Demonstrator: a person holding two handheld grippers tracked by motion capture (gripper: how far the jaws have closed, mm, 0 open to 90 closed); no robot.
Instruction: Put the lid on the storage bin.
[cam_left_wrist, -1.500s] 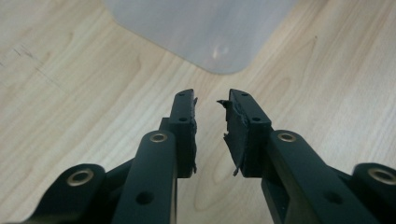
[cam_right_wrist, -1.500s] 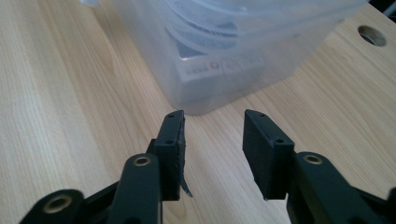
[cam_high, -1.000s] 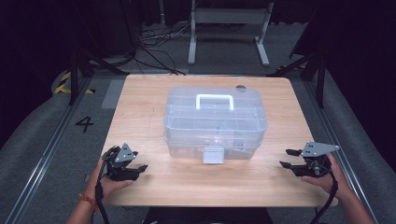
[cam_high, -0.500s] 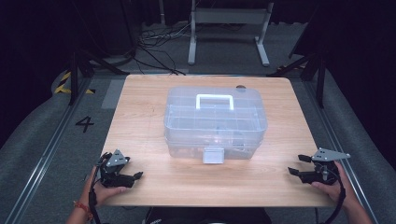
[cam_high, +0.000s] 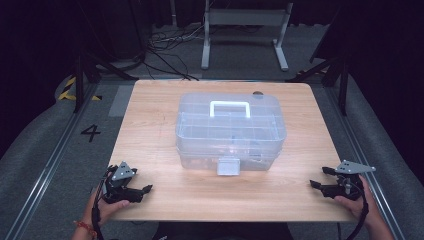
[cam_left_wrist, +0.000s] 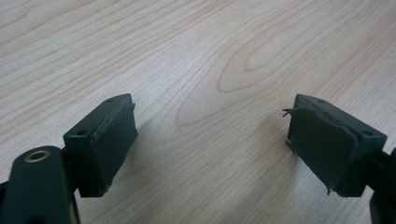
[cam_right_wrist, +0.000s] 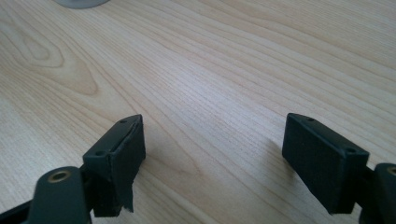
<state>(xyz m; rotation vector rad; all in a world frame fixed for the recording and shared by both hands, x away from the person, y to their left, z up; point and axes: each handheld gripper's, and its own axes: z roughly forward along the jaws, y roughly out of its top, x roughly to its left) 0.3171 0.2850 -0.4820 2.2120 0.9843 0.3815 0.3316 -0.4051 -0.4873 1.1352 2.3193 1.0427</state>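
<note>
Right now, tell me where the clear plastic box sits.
In the high view, the clear plastic box sits mid-table, latch toward the person, between and beyond the left gripper and right gripper.

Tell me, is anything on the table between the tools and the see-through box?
Nothing visible. Only bare wooden table lies between the clear plastic box with the white handle and the left tool or the right tool.
</note>
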